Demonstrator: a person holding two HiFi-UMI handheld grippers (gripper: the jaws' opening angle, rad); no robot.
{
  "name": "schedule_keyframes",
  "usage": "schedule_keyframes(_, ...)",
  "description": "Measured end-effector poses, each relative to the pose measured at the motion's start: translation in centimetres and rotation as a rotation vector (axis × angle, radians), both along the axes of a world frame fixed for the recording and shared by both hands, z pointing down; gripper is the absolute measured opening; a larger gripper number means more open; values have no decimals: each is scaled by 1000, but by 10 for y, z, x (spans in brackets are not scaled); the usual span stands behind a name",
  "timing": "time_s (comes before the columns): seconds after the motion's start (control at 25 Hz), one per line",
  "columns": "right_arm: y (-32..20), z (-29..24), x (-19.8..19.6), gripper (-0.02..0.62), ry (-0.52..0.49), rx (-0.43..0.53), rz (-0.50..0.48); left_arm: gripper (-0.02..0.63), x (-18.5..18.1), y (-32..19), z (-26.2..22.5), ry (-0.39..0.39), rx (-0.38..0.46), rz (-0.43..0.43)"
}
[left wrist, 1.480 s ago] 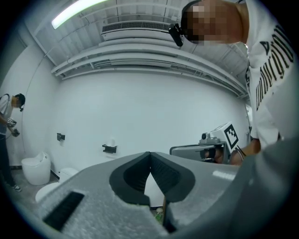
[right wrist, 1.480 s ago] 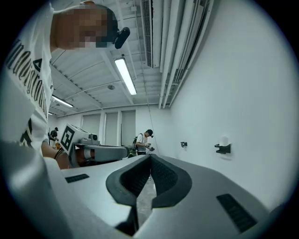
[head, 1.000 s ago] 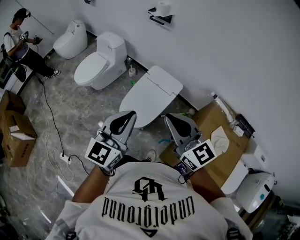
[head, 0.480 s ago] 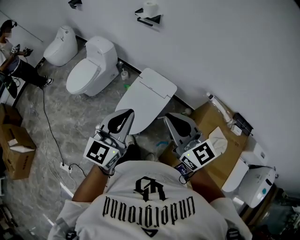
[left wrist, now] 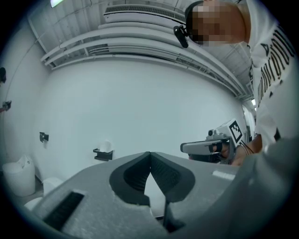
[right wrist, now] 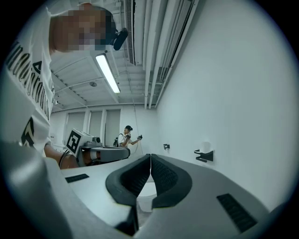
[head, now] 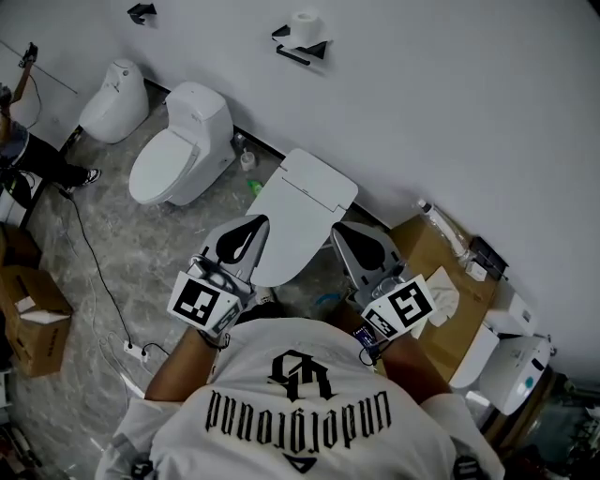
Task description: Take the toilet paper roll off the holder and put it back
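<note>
Both tools are pinched tip to tip with nothing in them: left tool (head: 251,225) and right tool (head: 342,231), side by side in front of you. The toilet paper roll (head: 302,22) looks to be standing on top of the black holder (head: 302,47), high on the wall (head: 450,112) and well ahead, not yet reached.

Expect it to be light and soft. Squeeze hard and the tube will likely crush, so open wide and take it across its round sides at mid-height. Paper should grip well.

Mind the wall right behind the roll and the holder's front edge. The closed-lid toilet (head: 300,202) stands between you and the wall, with a cardboard box (head: 427,262) to your right. The floor (head: 141,244) on your left looks the freer way in.
</note>
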State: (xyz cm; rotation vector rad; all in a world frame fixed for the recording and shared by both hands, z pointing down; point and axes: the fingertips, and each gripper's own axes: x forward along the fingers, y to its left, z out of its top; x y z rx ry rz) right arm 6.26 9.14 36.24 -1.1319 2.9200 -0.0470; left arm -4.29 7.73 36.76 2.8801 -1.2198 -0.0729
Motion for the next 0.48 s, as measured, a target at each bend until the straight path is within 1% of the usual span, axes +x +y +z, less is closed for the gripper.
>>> schedule_keyframes(0.28,-56,-10,-48,14,5,6,39,14,-36,-54,-12,3,14,60)
schedule_keyframes(0.48,-83,-14,-76,14,7,13,78,14,-56,-81,-19,-2,28,105)
